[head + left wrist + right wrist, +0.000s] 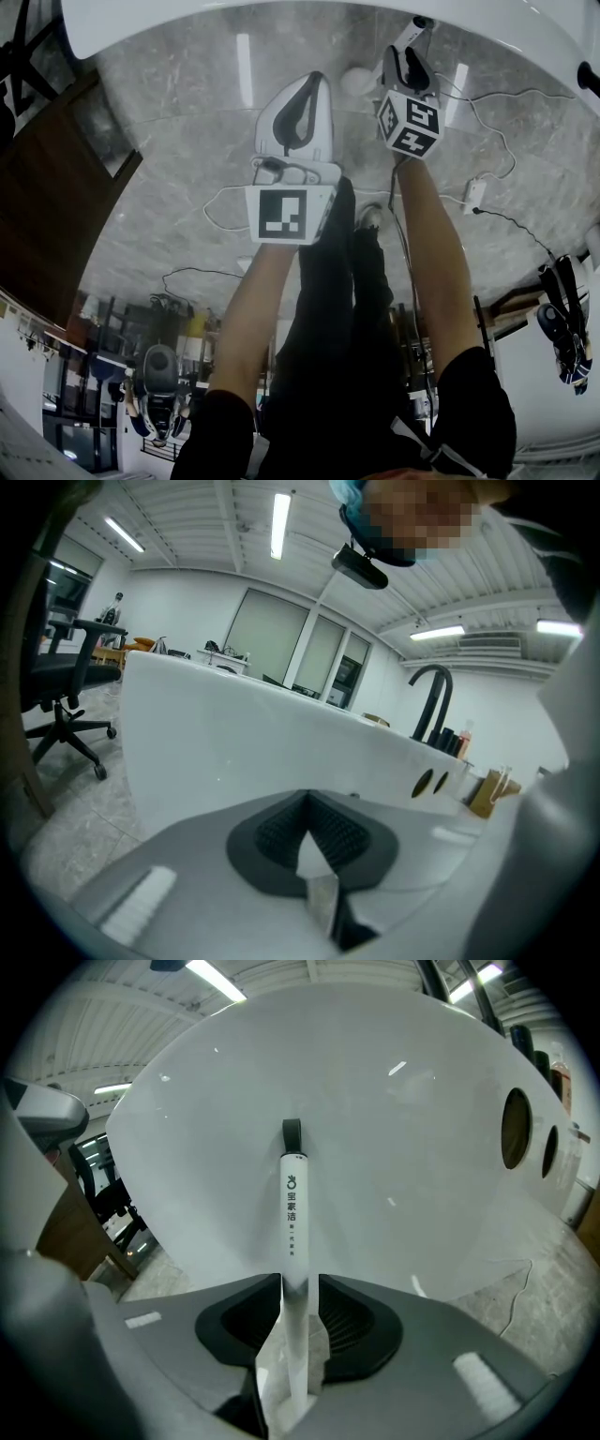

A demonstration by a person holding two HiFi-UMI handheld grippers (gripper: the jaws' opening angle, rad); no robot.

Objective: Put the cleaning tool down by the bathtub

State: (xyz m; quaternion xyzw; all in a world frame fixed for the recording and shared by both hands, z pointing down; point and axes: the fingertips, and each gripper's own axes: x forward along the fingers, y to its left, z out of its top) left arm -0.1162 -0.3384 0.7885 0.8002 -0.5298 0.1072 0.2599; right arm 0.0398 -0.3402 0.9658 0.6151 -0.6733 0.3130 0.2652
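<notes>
The cleaning tool's white handle (292,1204), with a dark loop at its top, stands upright against the white bathtub (394,1129) wall. It runs down between the fingers of my right gripper (300,1283), and a thin gap shows on its right side. That gripper is open around it. In the head view the right gripper (411,52) points at the bathtub (281,14) rim, the handle (409,36) poking out past its tips. My left gripper (314,82) hovers beside it to the left, shut and empty. Its view has the closed pads (328,832) facing the bathtub (234,733) side.
Thin cables and a small white adapter (474,195) lie on the grey marble floor (169,141). Dark wooden furniture (47,187) stands at the left. A black office chair (66,686) is left of the tub, a black faucet (431,700) at its far end.
</notes>
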